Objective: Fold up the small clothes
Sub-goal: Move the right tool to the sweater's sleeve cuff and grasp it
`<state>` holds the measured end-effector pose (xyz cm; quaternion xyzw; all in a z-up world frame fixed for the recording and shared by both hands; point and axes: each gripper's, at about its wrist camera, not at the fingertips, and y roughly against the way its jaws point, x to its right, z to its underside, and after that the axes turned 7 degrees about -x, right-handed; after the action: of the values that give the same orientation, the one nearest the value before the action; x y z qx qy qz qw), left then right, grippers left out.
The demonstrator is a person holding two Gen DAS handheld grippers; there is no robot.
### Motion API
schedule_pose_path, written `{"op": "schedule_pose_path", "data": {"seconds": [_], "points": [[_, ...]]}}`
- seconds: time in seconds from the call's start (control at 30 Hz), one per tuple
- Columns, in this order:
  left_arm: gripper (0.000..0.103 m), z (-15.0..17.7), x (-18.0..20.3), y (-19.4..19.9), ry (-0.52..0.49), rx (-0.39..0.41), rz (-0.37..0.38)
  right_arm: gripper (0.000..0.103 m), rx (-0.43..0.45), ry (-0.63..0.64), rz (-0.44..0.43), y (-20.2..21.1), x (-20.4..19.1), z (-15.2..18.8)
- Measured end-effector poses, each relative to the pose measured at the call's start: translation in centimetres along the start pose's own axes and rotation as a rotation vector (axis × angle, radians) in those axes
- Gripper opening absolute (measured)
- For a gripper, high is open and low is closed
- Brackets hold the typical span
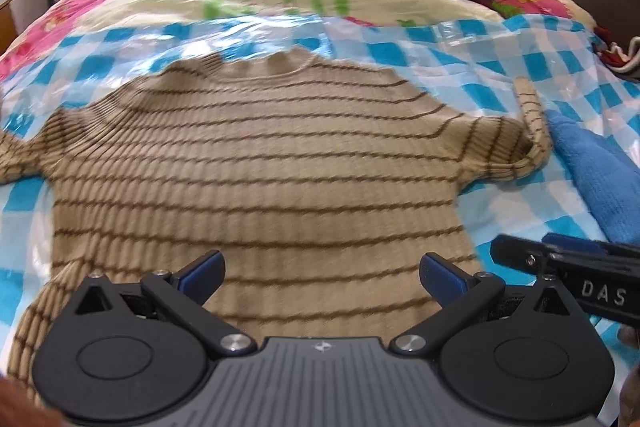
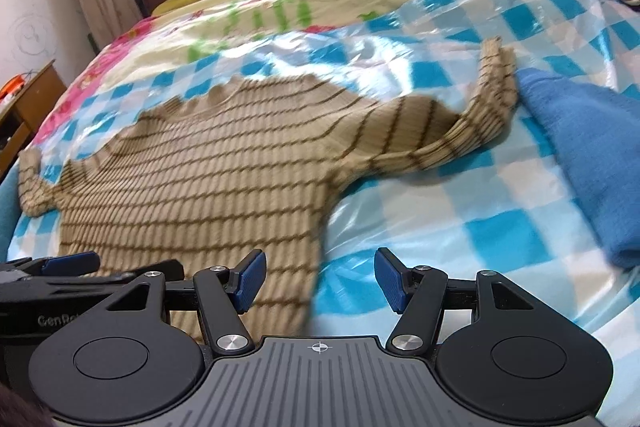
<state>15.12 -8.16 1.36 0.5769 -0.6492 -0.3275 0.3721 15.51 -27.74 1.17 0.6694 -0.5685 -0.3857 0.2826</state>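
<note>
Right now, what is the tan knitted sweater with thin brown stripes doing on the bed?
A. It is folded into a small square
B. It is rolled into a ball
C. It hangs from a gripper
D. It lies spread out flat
D: the tan knitted sweater with thin brown stripes lies spread open on the blue-and-white checked plastic sheet, and both the left gripper and right gripper are open and empty.

We are reading "DAS" in pale letters on the black body of the right gripper (image 1: 576,259), at the right edge of the left wrist view. We are also reading "GenRo", cut off, on the left gripper (image 2: 72,265) in the right wrist view.
</note>
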Motion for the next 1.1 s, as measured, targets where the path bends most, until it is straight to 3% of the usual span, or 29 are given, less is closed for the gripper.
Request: {"op": "schedule_pose_path", "data": {"seconds": [0.33, 0.5, 0.63, 0.67, 0.8, 0.9, 1.1], "points": [[0.103, -3.8, 7.5, -3.1, -0.130, 0.009, 0.110, 0.060, 0.096, -0.081, 0.146, -0.8, 6.8, -7.3], [0.103, -5.1, 10.7, -4.5, -0.174, 0.015, 0.146, 0.060, 0.085, -0.161, 0.201, -4.3, 10.3, -11.9], [0.103, -5.8, 12.5, -5.7, -0.191, 0.018, 0.160, 0.058, 0.059, -0.182, 0.196, -6.8, 11.6, -13.4], [0.103, -5.9, 12.8, -6.0, -0.196, 0.018, 0.158, 0.056, 0.045, -0.193, 0.194, -7.4, 12.0, -13.7], [0.103, -6.3, 14.1, -7.5, -0.227, 0.015, 0.128, 0.020, -0.002, -0.238, 0.188, -8.9, 13.4, -14.0], [0.103, -6.3, 14.8, -8.1, -0.246, 0.017, 0.118, 0.012, 0.009, -0.227, 0.185, -8.4, 13.7, -13.7], [0.103, -6.0, 15.6, -8.0, -0.269, 0.027, 0.108, 0.009, 0.027, -0.164, 0.204, -7.4, 12.9, -13.2]]}}
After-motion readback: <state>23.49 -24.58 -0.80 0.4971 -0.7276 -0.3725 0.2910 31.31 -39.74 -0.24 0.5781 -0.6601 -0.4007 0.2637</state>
